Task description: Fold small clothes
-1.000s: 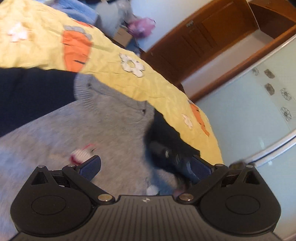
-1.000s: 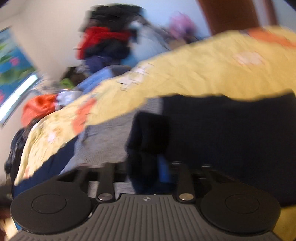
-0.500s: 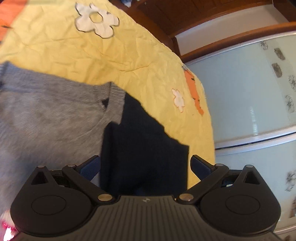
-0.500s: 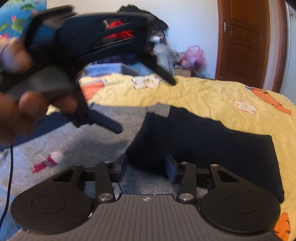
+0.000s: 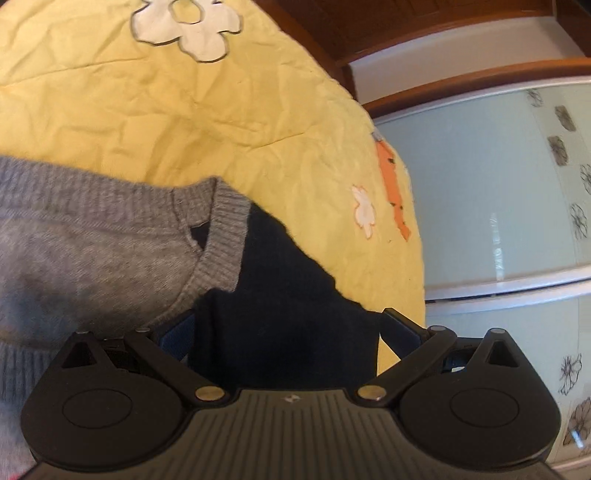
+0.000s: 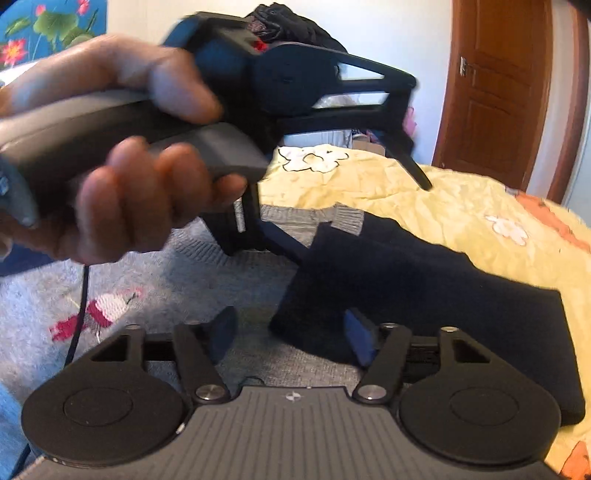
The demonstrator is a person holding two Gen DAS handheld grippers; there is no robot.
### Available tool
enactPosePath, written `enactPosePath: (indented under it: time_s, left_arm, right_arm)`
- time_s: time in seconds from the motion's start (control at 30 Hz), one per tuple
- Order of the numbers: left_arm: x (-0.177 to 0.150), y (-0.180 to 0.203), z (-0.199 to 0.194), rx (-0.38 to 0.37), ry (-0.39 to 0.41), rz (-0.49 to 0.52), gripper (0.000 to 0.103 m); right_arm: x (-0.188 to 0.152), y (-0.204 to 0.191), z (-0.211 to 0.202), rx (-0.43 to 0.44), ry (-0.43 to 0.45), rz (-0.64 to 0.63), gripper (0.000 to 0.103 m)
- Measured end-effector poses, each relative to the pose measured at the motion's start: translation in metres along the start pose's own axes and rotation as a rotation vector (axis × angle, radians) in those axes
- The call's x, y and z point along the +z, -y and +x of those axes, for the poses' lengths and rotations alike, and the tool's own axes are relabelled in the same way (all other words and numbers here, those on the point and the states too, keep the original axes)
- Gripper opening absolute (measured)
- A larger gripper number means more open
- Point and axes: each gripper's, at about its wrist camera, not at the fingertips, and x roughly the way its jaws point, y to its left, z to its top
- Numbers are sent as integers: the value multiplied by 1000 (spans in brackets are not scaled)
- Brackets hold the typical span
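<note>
Dark navy garment lies folded flat on the yellow bedspread, one end overlapping the neckline of a grey knit sweater. In the right wrist view its long axis runs from the sweater's ribbed collar at upper left down to lower right; the near folded edge sits just ahead of the right gripper. In the left wrist view the same piece runs away from the camera toward the collar, its near end between the fingers of the left gripper.

Left gripper: jaws spread wide, one on each side of the navy fabric, pads not pressing on it. Released.

Right gripper: jaws are opening; the navy fold's corner lies between them, pads clear of it. Nothing grasped.

A hand holds the left gripper's grey handle, high in the right wrist view, blurred.

Writing: none legible. Sweater bears a red and white embroidered motif.

Surface: creased yellow bedspread with white flowers and orange carrot shapes. Room: brown wooden door, pale glass wardrobe panels with flower decals, a clothes heap against the far wall.
</note>
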Motion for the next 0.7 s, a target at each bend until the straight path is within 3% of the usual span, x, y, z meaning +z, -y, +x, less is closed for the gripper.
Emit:
enactPosePath:
  time_s: [0.03,0.07,0.1,0.13,0.23,0.27,0.3,0.33,0.37,0.4,0.5,0.7]
  left_arm:
    - [0,-1,0,-3,-2,-1,95]
    - [0,0,0,0,-15,9,64]
    - [0,-1,2,42,-32,14,18]
    - [1,-3,7,113,-41,7,6]
    - [1,-9,9,118,-41,-7,7]
    - [1,-9,9,122,-40,-4,6]
    - [0,-8,9,128,-38,2,6]
    - [0,-6,8,135,-37,7,6]
    - [-1,-4,8,144,-35,16,6]
    - [-2,-3,9,150,-32,16,5]
    - [-2,3,12,166,-30,35,5]
    - [-7,7,3,167,-13,64,5]
  right_arm:
    - [0,-2,0,-24,5,-8,95]
    - [0,-4,0,-51,9,-10,95]
    - [1,-5,1,-72,4,-3,92]
    - [2,-5,2,-79,-4,16,90]
    - [6,-1,7,-25,-53,57,79]
    - [7,-2,7,-41,-61,58,69]
    - [9,-1,6,-37,-62,73,51]
    - [11,2,5,-34,-66,94,42]
    - [13,6,5,-46,-68,131,23]
    - [14,9,5,-49,-74,166,17]
    - [12,20,2,-24,-62,285,16]
    - [5,25,-6,-18,-27,326,14]
